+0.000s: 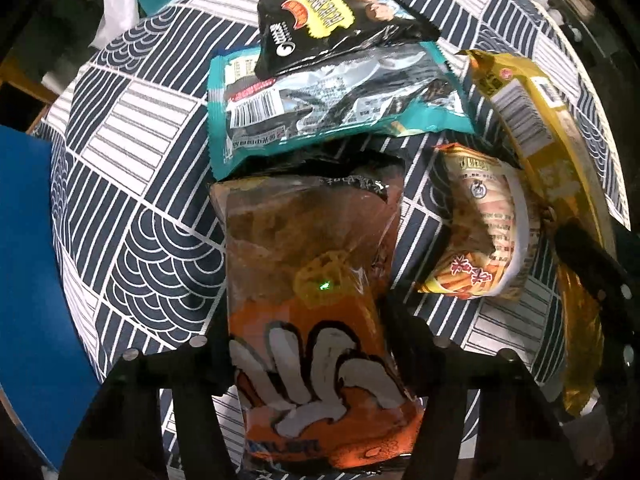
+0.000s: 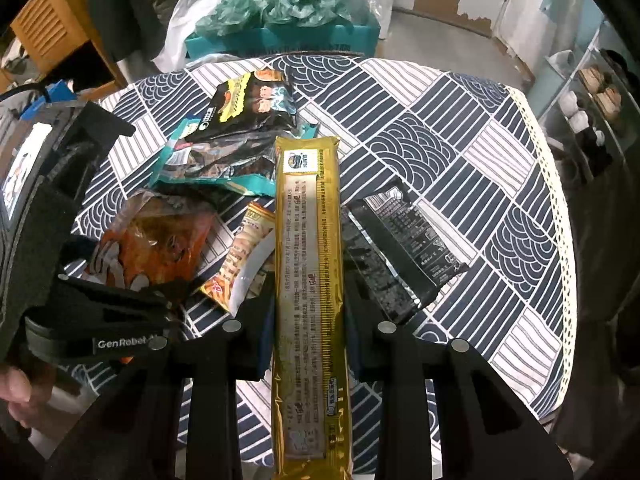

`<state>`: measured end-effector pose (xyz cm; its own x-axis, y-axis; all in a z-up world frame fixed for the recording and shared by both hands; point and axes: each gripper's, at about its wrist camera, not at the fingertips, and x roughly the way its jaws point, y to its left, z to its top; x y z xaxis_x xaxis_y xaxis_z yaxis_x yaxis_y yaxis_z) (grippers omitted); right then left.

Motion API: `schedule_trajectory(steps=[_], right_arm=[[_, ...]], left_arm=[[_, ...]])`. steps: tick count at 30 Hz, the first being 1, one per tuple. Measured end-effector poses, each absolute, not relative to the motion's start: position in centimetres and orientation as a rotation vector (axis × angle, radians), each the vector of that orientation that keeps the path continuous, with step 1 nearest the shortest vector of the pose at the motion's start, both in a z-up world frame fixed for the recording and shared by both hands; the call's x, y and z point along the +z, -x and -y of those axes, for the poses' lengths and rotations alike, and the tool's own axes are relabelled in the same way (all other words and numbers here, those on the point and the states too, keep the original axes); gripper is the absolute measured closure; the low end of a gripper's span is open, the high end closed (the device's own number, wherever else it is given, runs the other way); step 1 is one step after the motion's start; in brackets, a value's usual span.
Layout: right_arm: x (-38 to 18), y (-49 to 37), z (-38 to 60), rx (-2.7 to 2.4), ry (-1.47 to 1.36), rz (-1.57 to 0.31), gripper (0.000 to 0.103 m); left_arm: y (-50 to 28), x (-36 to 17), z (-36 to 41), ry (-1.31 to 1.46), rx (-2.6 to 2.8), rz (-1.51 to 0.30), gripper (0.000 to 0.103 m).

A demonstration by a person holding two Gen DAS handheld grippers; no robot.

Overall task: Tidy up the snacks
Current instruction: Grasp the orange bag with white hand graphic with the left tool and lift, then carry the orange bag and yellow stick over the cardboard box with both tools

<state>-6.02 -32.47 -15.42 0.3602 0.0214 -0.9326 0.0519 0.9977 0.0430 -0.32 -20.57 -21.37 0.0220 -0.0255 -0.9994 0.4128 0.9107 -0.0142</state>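
While the left hand-held gripper (image 1: 316, 344) clamps the orange snack bag (image 1: 312, 320), the right hand-held gripper (image 2: 306, 340) pinches the gold packet (image 2: 308, 260).

The orange snack bag (image 1: 316, 320) is showing glossy, crinkled plastic film; the long gold packet (image 2: 308, 280) is gleaming like metallic foil; the tablecloth (image 2: 440, 128) is looking like matt woven cloth; the black gripper fingers (image 2: 248, 344) are appearing matt plastic.

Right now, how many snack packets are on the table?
6: orange packet in left gripper, gold packet in right gripper, black, teal, small yellow, dark foil. Others may be hidden.
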Motion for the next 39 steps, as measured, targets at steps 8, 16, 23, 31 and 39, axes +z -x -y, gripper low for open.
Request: schedule_trajectory(steps=[8,16,23,31,39], right_arm=[[-14.7,6.0,32.3,-0.018,-0.059,-1.189,0.076],[-13.2,5.8,31.4,-0.012,-0.039,-1.162,0.076],[-11.7,5.6,30.3,0.000,-0.025,-1.134,0.076],[-9.7,5.4,28.0,0.032,0.002,-1.097,0.076],[-7.2,5.0,25.0,0.068,0.033,-1.056,0.076]], left_arm=[[0.8,-18.6,19.2,-0.346,-0.350,-1.421,0.045],[1.8,-14.6,18.4,-0.387,-0.369,-1.302,0.049],[2.5,-12.4,16.9,-0.372,-0.375,-1.245,0.050],[2.5,-9.6,14.8,-0.377,-0.342,-1.147,0.050],[2.3,-7.4,12.0,-0.358,-0.311,-1.098,0.050]])
